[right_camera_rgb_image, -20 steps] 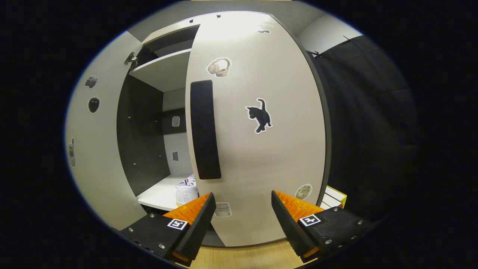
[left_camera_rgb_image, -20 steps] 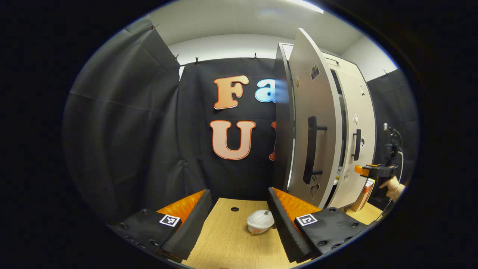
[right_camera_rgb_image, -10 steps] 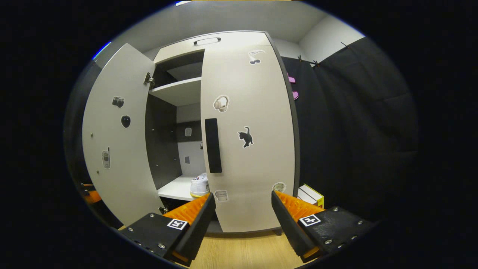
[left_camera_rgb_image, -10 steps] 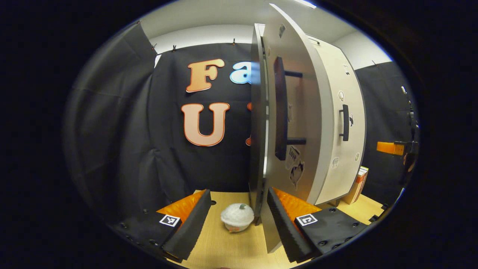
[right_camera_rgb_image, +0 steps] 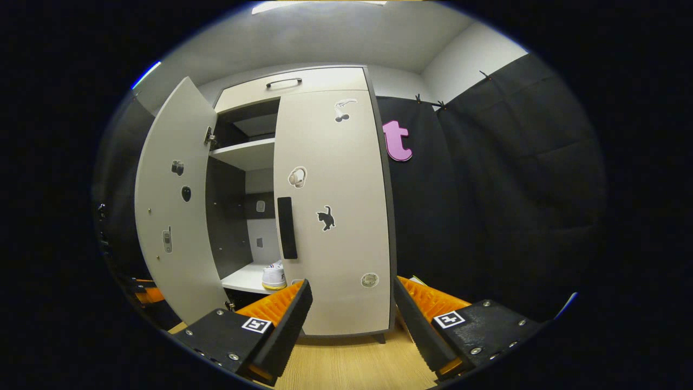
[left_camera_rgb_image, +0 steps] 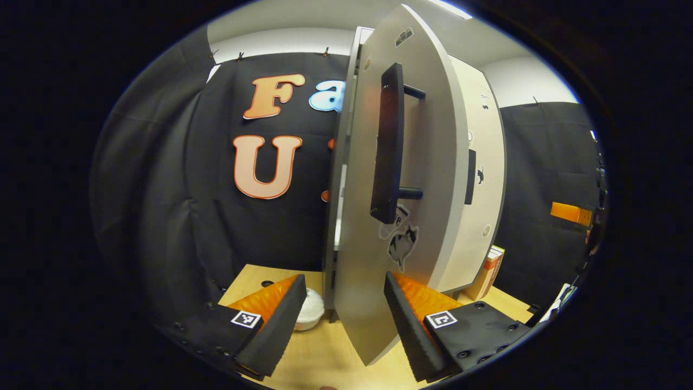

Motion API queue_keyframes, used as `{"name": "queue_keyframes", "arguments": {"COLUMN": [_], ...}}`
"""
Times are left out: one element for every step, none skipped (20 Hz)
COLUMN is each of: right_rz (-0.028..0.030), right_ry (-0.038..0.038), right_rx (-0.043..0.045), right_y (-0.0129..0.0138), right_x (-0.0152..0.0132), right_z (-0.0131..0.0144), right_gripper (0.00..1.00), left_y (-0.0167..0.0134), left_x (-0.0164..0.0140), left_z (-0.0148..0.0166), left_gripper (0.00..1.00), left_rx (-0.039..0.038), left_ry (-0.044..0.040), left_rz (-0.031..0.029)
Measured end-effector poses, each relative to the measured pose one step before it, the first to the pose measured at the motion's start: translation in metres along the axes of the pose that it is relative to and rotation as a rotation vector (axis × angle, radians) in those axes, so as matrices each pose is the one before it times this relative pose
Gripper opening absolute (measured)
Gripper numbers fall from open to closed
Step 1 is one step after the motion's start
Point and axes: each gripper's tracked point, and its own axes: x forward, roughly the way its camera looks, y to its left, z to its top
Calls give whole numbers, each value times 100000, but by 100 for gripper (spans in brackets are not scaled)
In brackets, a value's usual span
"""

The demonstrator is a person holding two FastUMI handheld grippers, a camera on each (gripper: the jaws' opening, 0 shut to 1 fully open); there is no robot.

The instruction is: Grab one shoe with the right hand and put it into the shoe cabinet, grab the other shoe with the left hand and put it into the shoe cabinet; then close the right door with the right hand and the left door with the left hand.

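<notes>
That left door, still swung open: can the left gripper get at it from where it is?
Probably yes. The left door stands edge-on right ahead of the left gripper, whose fingers are spread open with nothing between them and the door.

Right door (right_camera_rgb_image: 335,216) shut, left door (right_camera_rgb_image: 173,216) ajar, shoe (right_camera_rgb_image: 274,276) on shelf inside

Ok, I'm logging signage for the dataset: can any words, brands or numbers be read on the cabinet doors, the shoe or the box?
Left door sticker: lettering above the cat, too blurred to read.
Right door stickers: pictures, no words.
Shoe: side marking too small to read.
Box: print too small to read.
</notes>
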Motion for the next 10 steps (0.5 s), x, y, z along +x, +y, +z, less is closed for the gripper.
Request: {"name": "queue_keyframes", "arguments": {"right_rz": [235,38,103,68,289,180,-43,-177,-308,-315], "right_ry": [284,372,188,141,17,30,207,321,414,318], "right_rx": [-30,137,286,471,706,642,561,596,683,686], "right_y": [-207,-166,-253,-238,-207,-224,-355,-399,-425,-456], "right_x": [-201,-248,-188,-250,-199,-71,-126,-156,-98,-82], "right_z": [-158,-143,-153,-86,-78,-120,-125,-214,-184,-188], "right_gripper": [93,93,93,93,93,93,93,93,93,93], "left_y": [-1104,-933,-813,-701,-694,-624,-565,-585,-541,-438], "left_x": [333,454,399,421,378,481,379,483,498,648], "left_z": [206,167,44,48,-85,-61,-41,68,47,65], "left_gripper": [99,99,99,99,99,99,95,91,95,95], "left_rx": [1363,1441,1208,732,-140,-862,-858,-51,318,546], "left_ry": [-393,-77,39,-119,147,319,503,519,266,81], "left_rz": [-1110,-818,-315,-397,-610,-614,-727,-959,-641,-552]}}
